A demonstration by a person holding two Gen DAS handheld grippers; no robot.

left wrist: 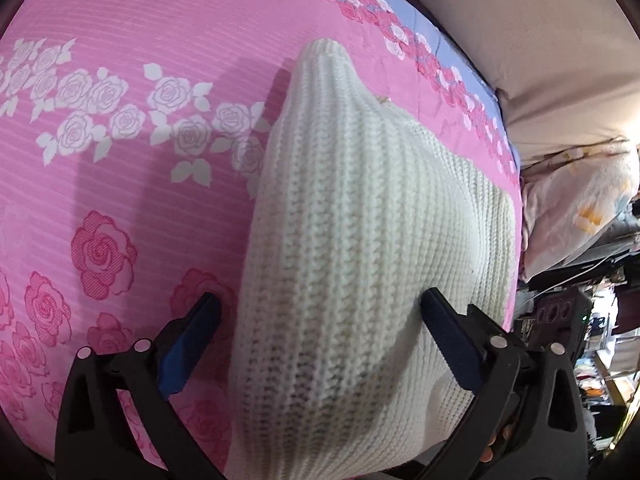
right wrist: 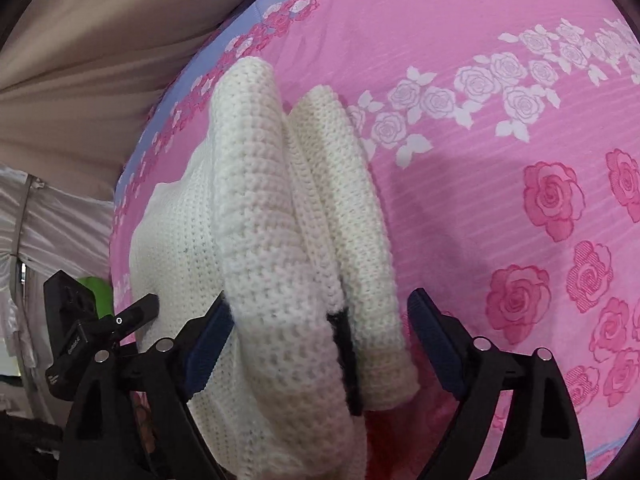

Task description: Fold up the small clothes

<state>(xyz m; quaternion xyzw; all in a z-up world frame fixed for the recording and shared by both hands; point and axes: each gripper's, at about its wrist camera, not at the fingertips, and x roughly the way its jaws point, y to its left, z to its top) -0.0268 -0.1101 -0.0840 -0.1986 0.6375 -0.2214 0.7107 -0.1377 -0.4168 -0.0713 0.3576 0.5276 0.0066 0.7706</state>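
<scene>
A small cream knitted sweater (left wrist: 352, 240) lies on a pink rose-print bedsheet (left wrist: 120, 80). In the left wrist view my left gripper (left wrist: 320, 304) is open, its blue-padded fingers (left wrist: 188, 340) straddling the near end of the knit. In the right wrist view the sweater (right wrist: 272, 220) lies in folded layers, one sleeve stacked over another, with a black trim strip (right wrist: 346, 360) near its end. My right gripper (right wrist: 320, 308) is open too, its fingers either side of the folded layers without squeezing them. The left gripper (right wrist: 132, 316) shows at the left edge of that view.
The sheet has a blue border (left wrist: 472, 64) along the far bed edge, with a beige wall or headboard (left wrist: 540, 20) behind. A pale bundled blanket (left wrist: 580, 200) and cluttered shelves (left wrist: 592, 340) sit beyond the edge. White curtain fabric (right wrist: 48, 220) hangs at the left.
</scene>
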